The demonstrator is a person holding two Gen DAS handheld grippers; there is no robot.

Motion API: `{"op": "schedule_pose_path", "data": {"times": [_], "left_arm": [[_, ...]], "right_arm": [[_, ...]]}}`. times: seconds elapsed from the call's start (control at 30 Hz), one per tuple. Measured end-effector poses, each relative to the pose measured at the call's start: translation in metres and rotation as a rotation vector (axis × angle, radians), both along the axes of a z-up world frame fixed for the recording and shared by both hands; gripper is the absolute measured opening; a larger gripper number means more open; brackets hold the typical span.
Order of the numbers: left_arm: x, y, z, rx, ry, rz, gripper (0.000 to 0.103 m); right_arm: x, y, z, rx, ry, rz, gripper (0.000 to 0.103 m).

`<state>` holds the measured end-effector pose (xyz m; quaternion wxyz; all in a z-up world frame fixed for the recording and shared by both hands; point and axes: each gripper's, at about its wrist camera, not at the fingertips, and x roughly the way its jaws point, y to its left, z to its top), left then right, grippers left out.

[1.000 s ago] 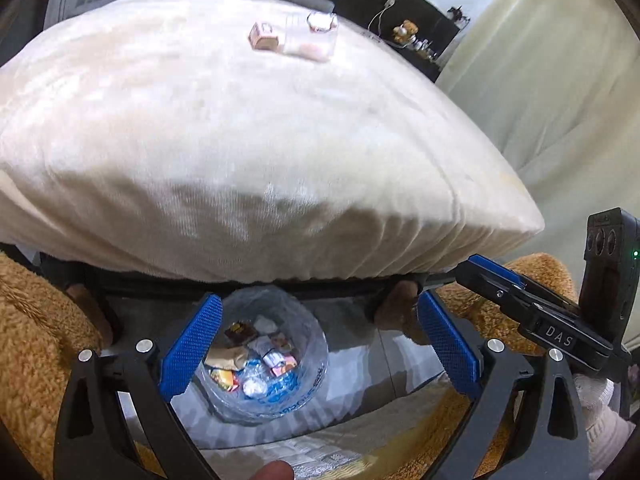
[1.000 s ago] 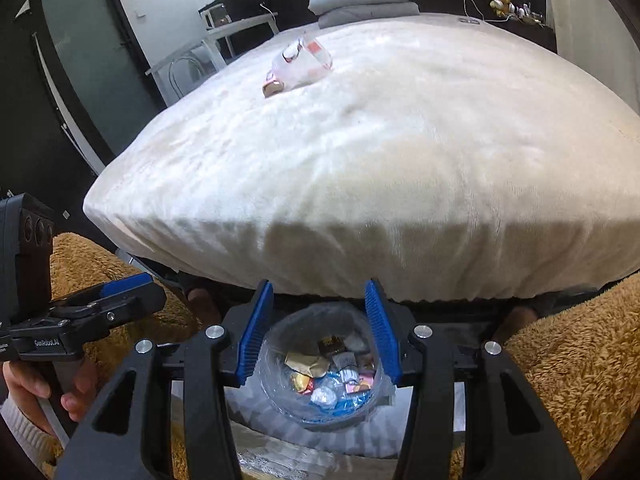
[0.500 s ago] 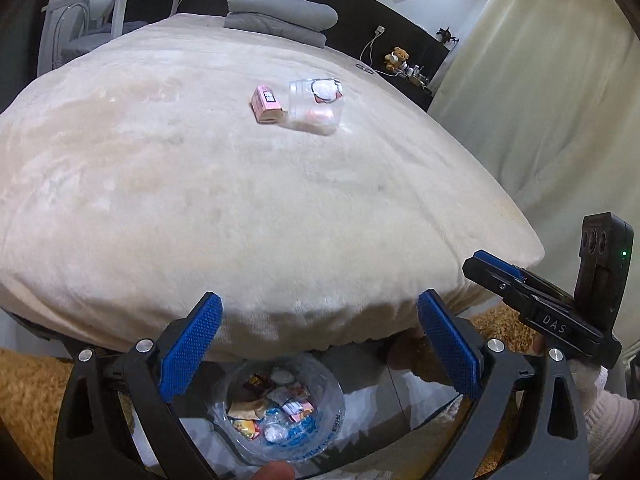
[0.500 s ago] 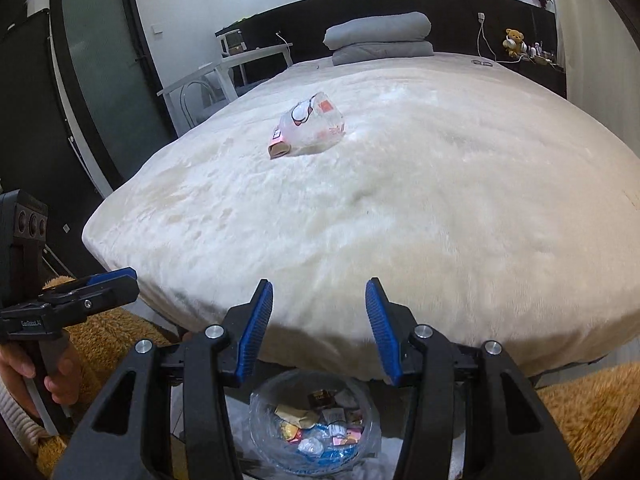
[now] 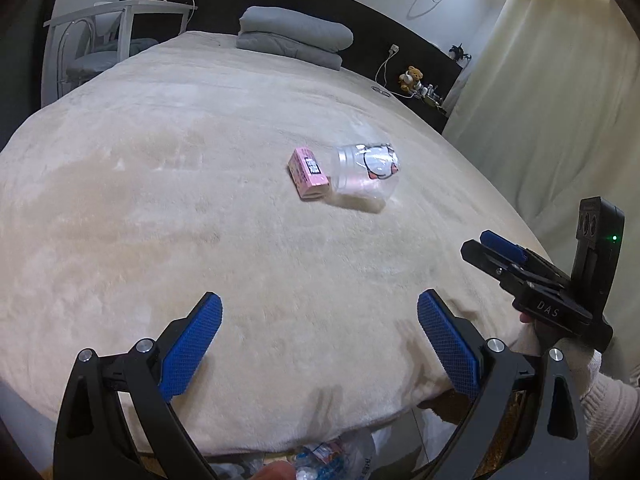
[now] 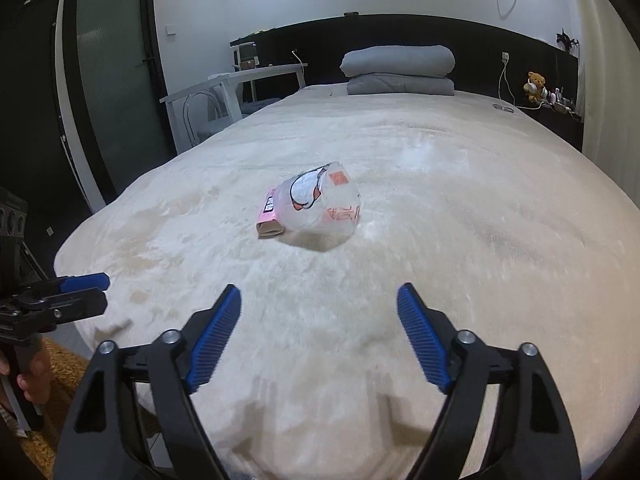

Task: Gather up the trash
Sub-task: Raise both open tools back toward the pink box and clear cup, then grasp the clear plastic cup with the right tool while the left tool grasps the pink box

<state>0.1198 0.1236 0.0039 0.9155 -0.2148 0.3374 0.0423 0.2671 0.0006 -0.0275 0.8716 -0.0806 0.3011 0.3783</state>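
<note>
Left gripper (image 5: 319, 314) wide open, nothing between its fingers (image 5: 191, 344); it hangs over the near edge of the bed (image 5: 160, 220). Right gripper (image 6: 319, 308) also spread wide and empty, blue pads facing each other above the blanket. In the left wrist view the right gripper (image 5: 490, 254) shows off to the right of the left fingers, held by a hand in a pale sleeve (image 5: 600, 396). In the right wrist view the left gripper (image 6: 82, 294) shows far left, low, over the bed's edge.

Trash on the bed: a pink carton (image 5: 309, 173) lying flat and a clear plastic cup (image 5: 366, 176) on its side, printed with a cartoon face. Both sit ahead of the fingers, well apart from them, about mid-bed. Cup touches the carton's right side in the left view; in the right view the cup (image 6: 320, 210) partly hides the carton (image 6: 269, 216) behind it. From the left gripper they lie ahead and slightly right; from the right gripper ahead and slightly left.

Below the left fingers, at the bottom edge under the mattress, part of a clear bag of wrappers (image 5: 332, 458) is visible.

Far beyond the fingers: folded grey blanket (image 6: 398, 69) at the headboard, a teddy bear (image 6: 536, 86) on the side shelf, a white desk (image 6: 236, 84) left of the bed, curtain (image 5: 560, 92) at right.
</note>
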Motion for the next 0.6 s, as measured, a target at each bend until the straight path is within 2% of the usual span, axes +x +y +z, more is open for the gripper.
{"op": "schedule_pose_path", "data": {"times": [0.1, 0.3, 0.6], "left_arm": [[0.007, 0.015, 0.004, 0.001, -0.012, 0.022, 0.096], [0.018, 0.036, 0.006, 0.001, -0.017, 0.052, 0.096], [0.022, 0.061, 0.002, -0.012, -0.012, 0.095, 0.096]], "right_arm": [[0.014, 0.022, -0.005, -0.023, -0.013, -0.012, 0.097], [0.033, 0.073, -0.017, -0.083, -0.096, -0.041, 0.098], [0.077, 0.122, -0.037, -0.086, -0.02, -0.087, 0.098]]}}
